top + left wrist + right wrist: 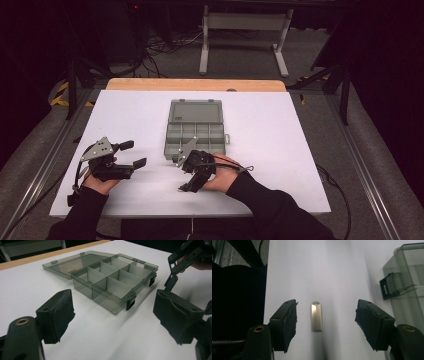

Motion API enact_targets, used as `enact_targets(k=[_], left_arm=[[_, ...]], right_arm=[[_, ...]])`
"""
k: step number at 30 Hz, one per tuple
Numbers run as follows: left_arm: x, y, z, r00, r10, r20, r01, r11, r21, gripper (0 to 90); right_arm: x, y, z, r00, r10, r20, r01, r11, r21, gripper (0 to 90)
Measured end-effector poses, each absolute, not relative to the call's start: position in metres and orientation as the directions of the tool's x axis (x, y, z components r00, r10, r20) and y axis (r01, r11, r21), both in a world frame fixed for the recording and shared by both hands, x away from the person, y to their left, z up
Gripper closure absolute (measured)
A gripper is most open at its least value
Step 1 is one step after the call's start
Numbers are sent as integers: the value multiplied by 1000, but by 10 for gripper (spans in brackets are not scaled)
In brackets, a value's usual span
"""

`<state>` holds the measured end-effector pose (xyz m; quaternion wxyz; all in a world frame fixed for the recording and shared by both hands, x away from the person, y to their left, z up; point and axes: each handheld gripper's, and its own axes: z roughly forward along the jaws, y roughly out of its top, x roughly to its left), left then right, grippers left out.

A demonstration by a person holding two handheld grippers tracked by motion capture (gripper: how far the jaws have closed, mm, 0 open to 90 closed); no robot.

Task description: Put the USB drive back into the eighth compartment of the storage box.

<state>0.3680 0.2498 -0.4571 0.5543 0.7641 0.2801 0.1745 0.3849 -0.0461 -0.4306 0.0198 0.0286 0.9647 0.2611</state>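
High view: white table, wooden far edge, dark room.

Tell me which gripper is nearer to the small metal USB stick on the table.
Right. The right gripper hangs over the metal USB stick, which lies between its open fingers, untouched. The left gripper sits off to the left, open, away from it.

High view: right tongs and hand hide the small metal piece. Right gripper view: organizer box cut off at right edge. Left gripper view: right tongs cropped at top right corner.
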Motion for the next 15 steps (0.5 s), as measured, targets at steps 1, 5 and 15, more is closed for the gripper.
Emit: enact_targets(k=[1, 5, 15], left_arm=[[368, 250, -457, 782, 622, -44, 235, -228, 945, 175], [368, 250, -457, 781, 623, -49, 238, -224, 945, 175], [368, 250, -457, 782, 622, -46, 236, -226, 945, 175]], right_arm=[[384, -45, -433, -998, 63, -20, 45, 867, 496, 339], [382, -41, -437, -998, 61, -8, 51, 881, 470, 350], [378, -36, -446, -998, 64, 7, 61, 894, 443, 398]])
